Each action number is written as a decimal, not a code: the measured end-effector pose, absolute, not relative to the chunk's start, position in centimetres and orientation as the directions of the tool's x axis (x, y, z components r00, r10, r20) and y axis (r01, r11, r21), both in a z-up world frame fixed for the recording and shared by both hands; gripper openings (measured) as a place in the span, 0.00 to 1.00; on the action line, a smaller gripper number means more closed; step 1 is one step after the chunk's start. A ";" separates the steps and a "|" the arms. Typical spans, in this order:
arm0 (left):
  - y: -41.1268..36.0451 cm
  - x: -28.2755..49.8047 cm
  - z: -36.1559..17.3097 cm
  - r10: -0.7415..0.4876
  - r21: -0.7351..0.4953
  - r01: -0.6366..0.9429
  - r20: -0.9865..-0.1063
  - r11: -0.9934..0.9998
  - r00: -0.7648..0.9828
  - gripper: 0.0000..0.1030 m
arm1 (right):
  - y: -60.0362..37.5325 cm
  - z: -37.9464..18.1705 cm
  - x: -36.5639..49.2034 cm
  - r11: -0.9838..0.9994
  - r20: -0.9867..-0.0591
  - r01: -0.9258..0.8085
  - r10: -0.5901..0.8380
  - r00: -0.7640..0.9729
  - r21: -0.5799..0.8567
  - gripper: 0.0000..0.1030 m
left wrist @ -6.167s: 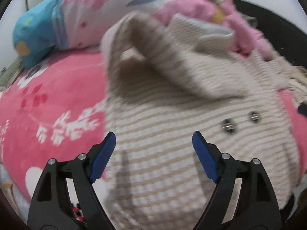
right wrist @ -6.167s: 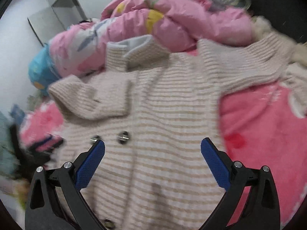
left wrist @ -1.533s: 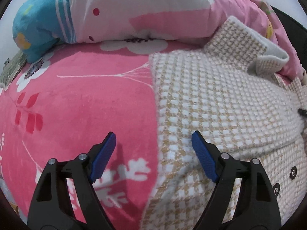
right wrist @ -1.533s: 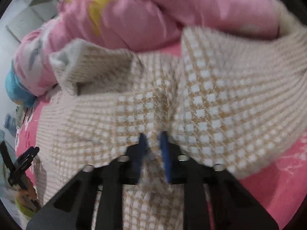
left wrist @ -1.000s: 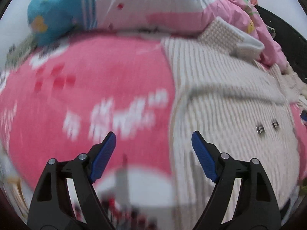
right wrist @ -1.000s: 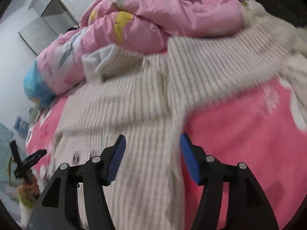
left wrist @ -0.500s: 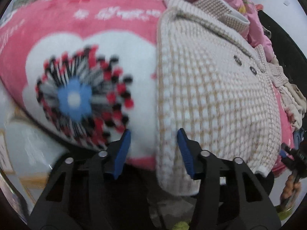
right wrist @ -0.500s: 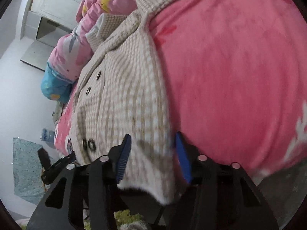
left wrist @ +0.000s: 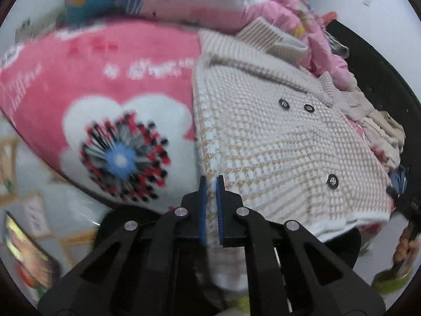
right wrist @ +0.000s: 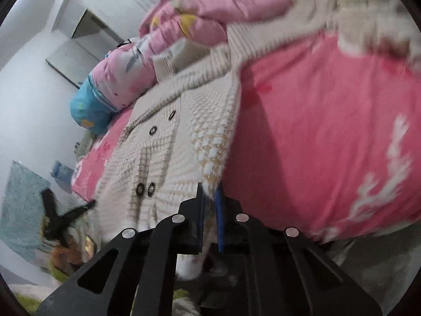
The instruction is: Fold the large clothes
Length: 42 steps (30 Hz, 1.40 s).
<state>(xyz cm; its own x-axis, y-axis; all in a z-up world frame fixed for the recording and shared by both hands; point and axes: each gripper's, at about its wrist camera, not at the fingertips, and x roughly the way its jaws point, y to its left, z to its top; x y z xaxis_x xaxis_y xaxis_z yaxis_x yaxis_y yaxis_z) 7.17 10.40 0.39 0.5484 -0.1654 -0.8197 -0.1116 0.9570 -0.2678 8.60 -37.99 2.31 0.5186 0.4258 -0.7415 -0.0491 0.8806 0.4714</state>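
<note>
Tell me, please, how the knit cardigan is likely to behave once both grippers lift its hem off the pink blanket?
The knit cardigan will probably sag between the left gripper and right gripper, since it drapes limply. Its thick weave suggests some weight. Fuzzy yarn may cling to the plush pink blanket.

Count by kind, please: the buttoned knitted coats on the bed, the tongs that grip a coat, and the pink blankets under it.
knitted coat: 1
tongs shut on its lower edge, left tongs and right tongs: 2
pink blanket: 1
Total: 4
</note>
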 end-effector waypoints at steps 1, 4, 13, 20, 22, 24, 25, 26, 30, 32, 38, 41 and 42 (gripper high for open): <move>10.7 7.3 0.0 -0.163 -0.259 -0.112 -0.833 0.959 0.529 0.06 | -38.0 1.3 8.6 0.892 -0.771 -0.032 0.407 0.489 0.450 0.07; 11.0 8.4 -4.8 -0.135 -0.200 -0.128 -0.909 0.971 0.394 0.06 | -38.3 -4.4 9.5 0.904 -0.855 0.050 0.382 0.352 0.424 0.07; 13.3 7.5 -6.9 -0.096 -0.170 -0.179 -0.928 0.969 0.360 0.07 | -41.0 -3.5 9.8 0.955 -0.917 0.111 0.225 0.328 0.274 0.11; 11.1 9.6 -2.3 -0.086 -0.158 -0.103 -0.862 0.982 0.500 0.53 | -41.7 1.5 14.3 0.940 -0.832 0.057 0.268 0.486 0.337 0.59; 10.7 11.5 -1.2 -0.084 -0.153 -0.088 -0.843 0.984 0.531 0.61 | -42.0 2.7 16.8 0.933 -0.800 0.040 0.284 0.529 0.357 0.69; 9.5 13.6 -0.1 -0.081 -0.144 -0.070 -0.824 0.987 0.561 0.67 | -43.0 3.4 19.5 0.926 -0.781 0.047 0.288 0.554 0.374 0.71; 9.1 14.8 0.4 -0.074 -0.136 -0.066 -0.816 0.988 0.574 0.71 | -43.8 3.7 20.8 0.921 -0.775 0.058 0.289 0.562 0.385 0.71; 8.8 16.0 0.7 -0.064 -0.126 -0.067 -0.809 0.990 0.584 0.72 | -44.4 3.8 22.4 0.915 -0.769 0.072 0.290 0.570 0.398 0.71; 7.5 21.5 1.9 -0.039 -0.096 -0.056 -0.774 0.994 0.632 0.76 | -48.7 4.7 29.3 0.885 -0.739 0.163 0.249 0.625 0.436 0.71; 7.0 24.7 1.9 -0.031 -0.092 -0.061 -0.764 0.994 0.644 0.76 | -51.9 5.0 33.0 0.864 -0.728 0.233 0.200 0.656 0.446 0.71; 5.7 33.4 -0.2 -0.009 -0.080 -0.079 -0.756 0.994 0.655 0.76 | -60.1 4.0 41.8 0.809 -0.739 0.401 0.059 0.671 0.429 0.70; 5.1 36.4 -1.8 -0.001 -0.069 -0.081 -0.767 0.994 0.641 0.76 | -62.9 3.0 44.5 0.776 -0.752 0.472 0.006 0.659 0.420 0.68; 4.9 37.3 -2.5 0.003 -0.063 -0.083 -0.776 0.995 0.631 0.75 | -63.6 2.6 45.5 0.768 -0.756 0.488 -0.008 0.654 0.415 0.65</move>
